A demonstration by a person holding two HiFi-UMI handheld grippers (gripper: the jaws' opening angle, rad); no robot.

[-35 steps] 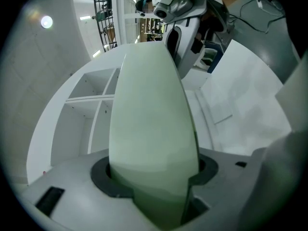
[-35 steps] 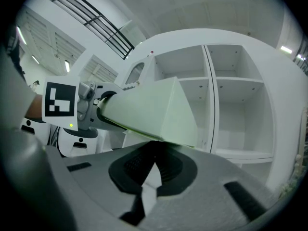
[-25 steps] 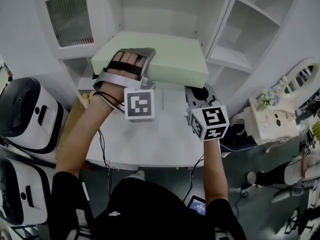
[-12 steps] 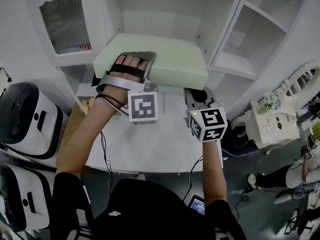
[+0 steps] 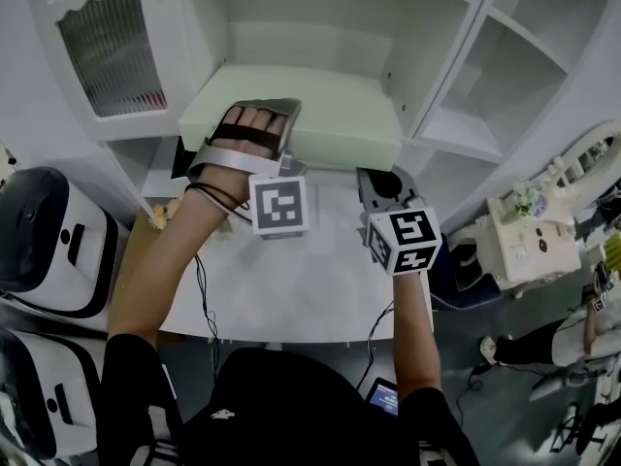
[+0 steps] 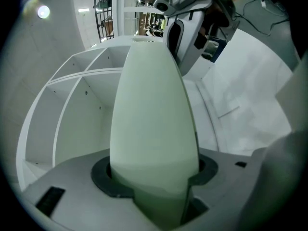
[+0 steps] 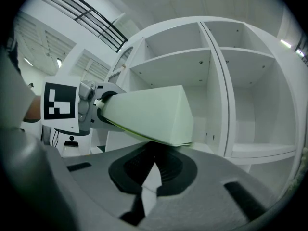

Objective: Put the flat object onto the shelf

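Pale green flat slab (image 5: pixel 335 115) gripped in left claw (image 6: pixel 153 191), closed right claw (image 7: pixel 153 170) beneath its near corner, before white shelf unit (image 5: pixel 320 37).

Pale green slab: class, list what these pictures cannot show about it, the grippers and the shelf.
1. Underside of the slab: head view, hidden by its own top face.
2. Jaws of the left gripper: head view, under the hand and the slab.
3. Whether the slab touches the right gripper: right gripper view, the meeting line lies in shadow.
4. Board of the shelf unit beneath the slab: head view, covered by the slab.
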